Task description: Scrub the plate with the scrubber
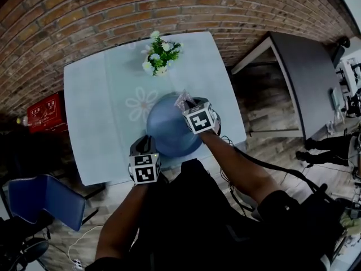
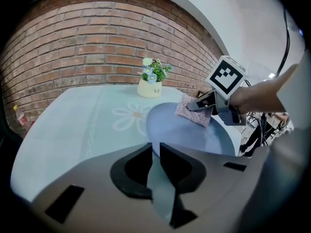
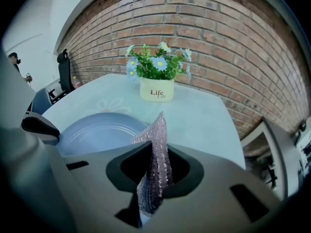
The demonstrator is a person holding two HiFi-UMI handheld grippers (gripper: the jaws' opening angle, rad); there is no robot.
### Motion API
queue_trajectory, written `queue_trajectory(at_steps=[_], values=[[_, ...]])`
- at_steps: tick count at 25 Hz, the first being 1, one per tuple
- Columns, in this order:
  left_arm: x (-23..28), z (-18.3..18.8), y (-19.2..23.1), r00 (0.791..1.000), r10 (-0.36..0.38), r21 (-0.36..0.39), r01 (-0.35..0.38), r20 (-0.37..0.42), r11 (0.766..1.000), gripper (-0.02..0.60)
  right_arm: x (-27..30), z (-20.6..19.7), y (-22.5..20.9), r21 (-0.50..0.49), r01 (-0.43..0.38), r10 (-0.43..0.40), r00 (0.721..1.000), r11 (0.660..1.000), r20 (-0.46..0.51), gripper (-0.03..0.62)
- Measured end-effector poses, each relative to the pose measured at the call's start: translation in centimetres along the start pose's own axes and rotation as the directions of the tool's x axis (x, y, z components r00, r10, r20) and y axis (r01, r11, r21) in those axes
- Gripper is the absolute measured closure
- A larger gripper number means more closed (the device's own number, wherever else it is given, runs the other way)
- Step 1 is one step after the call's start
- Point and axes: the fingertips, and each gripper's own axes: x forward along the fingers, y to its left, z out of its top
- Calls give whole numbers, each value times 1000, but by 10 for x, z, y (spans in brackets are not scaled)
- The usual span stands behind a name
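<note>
While the left tool (image 2: 154, 153) pinches the near rim of the blue plate (image 1: 166, 133) at frame centre on the table (image 1: 96, 112), the right tool (image 3: 153, 154) clamps the sparkly scrubber (image 3: 158, 132) over the plate's upper right edge.

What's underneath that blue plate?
The pale table is under the plate, with a daisy print showing beside it. The patch directly beneath is covered.

Flower pot (image 1: 159, 54) on pale table (image 1: 96, 112); brick wall (image 1: 113, 10) behind
</note>
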Motion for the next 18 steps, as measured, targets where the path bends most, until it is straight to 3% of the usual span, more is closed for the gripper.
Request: queue_trajectory(at_steps=[12,18], values=[[1,0,-1,1000,-5,56,5,-9,998,537,-28,-36,-26,131,151,-148,988,980,-32,524],[1,0,1,1000,0,72,0,-4,997,534,-29,-60,-27,191,149,-145,989,970,-32,523]])
